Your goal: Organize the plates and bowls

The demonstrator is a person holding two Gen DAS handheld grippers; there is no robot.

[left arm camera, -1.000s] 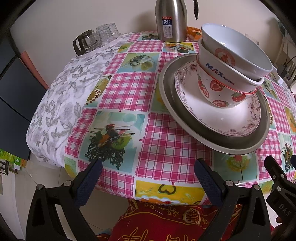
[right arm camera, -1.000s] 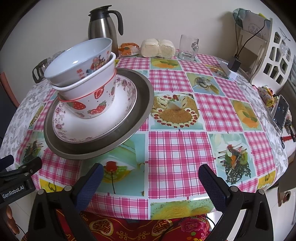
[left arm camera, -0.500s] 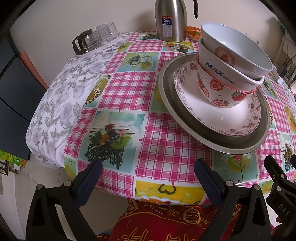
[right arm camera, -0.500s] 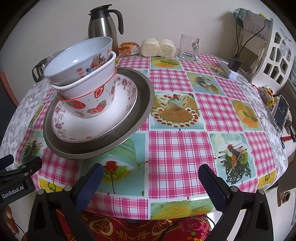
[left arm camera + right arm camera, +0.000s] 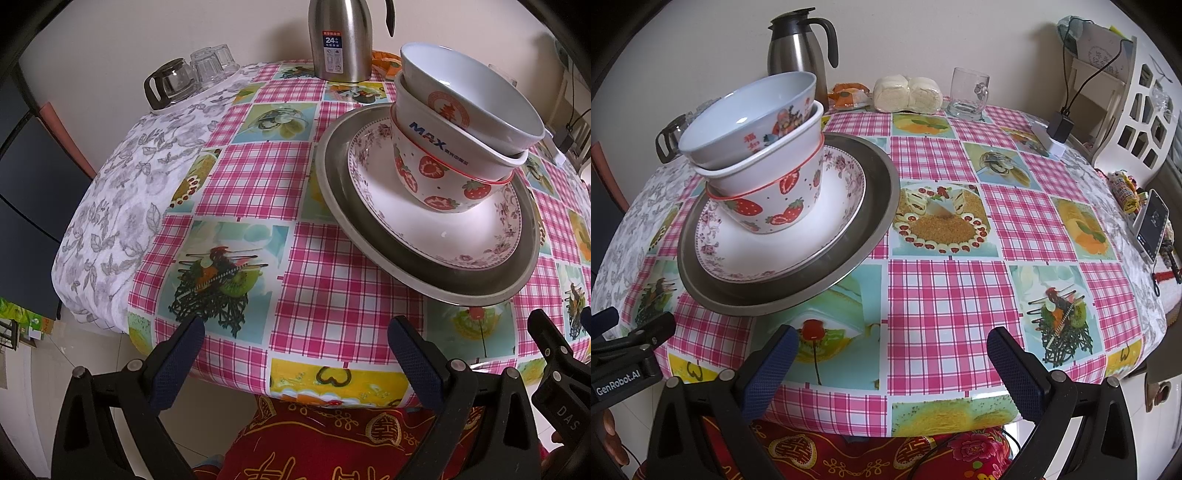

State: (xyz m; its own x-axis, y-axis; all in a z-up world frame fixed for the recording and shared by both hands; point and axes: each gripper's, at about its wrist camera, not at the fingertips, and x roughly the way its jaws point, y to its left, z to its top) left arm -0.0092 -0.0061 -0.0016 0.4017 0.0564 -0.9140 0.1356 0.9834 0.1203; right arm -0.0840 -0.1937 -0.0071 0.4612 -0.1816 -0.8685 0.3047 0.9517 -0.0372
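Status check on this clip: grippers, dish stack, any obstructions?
Left gripper open, right gripper open, both empty at table edge. Three bowls nested on flowered plate in metal tray. Path to stack unobstructed.

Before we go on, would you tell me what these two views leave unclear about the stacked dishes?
- Strawberry bowl interior: both views, hidden by the MAX bowl nested inside.
- Flask top: left wrist view, cut off by the edge.
- Glass pot: right wrist view, mostly behind the stack.
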